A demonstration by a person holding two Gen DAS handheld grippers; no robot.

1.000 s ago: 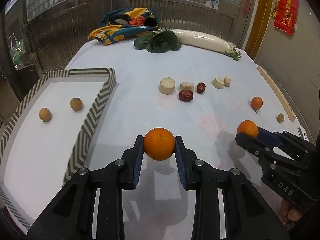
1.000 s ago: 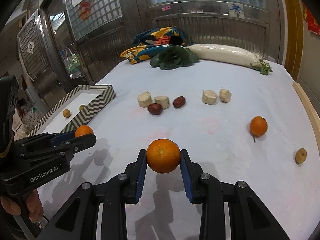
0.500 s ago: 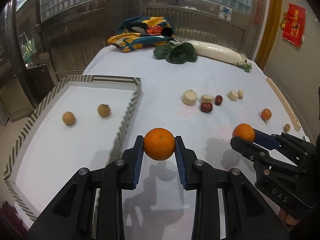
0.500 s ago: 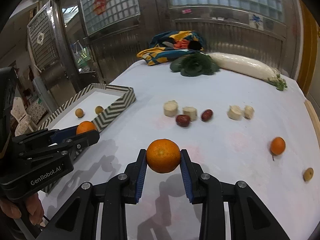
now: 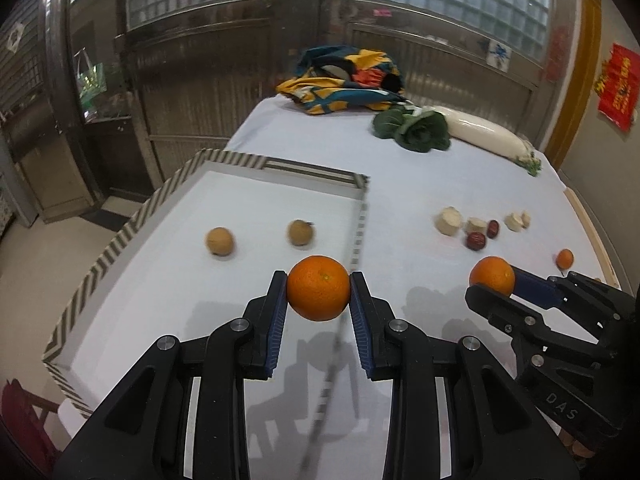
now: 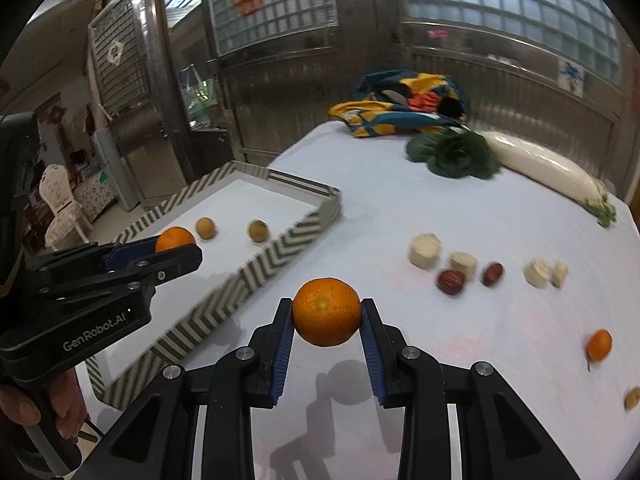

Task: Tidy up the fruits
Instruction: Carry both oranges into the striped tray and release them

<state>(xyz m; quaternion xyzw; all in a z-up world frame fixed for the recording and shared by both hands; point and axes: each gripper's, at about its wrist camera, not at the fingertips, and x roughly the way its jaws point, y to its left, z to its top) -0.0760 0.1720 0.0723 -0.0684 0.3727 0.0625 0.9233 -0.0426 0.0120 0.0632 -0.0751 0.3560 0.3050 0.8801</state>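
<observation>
Over on the left, the shallow white tray with the grey chevron-striped rim (image 5: 100,280) is seen on the white-covered counter (image 5: 420,184), and two small round tan fruits (image 5: 219,241) (image 5: 300,232) are already resting inside it, apart from each other. The left gripper (image 5: 318,294) is closed on a round orange mandarin (image 5: 318,288), pinched between the blue-padded fingers, and it is held in the air about over the tray's right-hand wall. A drop from here could go badly: a mandarin let go on the thin rim may bounce out onto the counter, and one released from height is likely to roll and knock the tan fruits.

Further right, the right gripper (image 6: 327,318) is likewise clamped on a second round orange mandarin (image 6: 326,311), carried above bare counter just outside the tray. The two tools are close together, so a clash is possible if both are swung to the tray at once.

On the right, a smaller orange (image 6: 599,345) and a tan fruit (image 6: 633,397) are left near the counter's edge, and either could be nudged off. Dark red dates (image 6: 451,280) sit among pale cut pieces (image 6: 425,250).
</observation>
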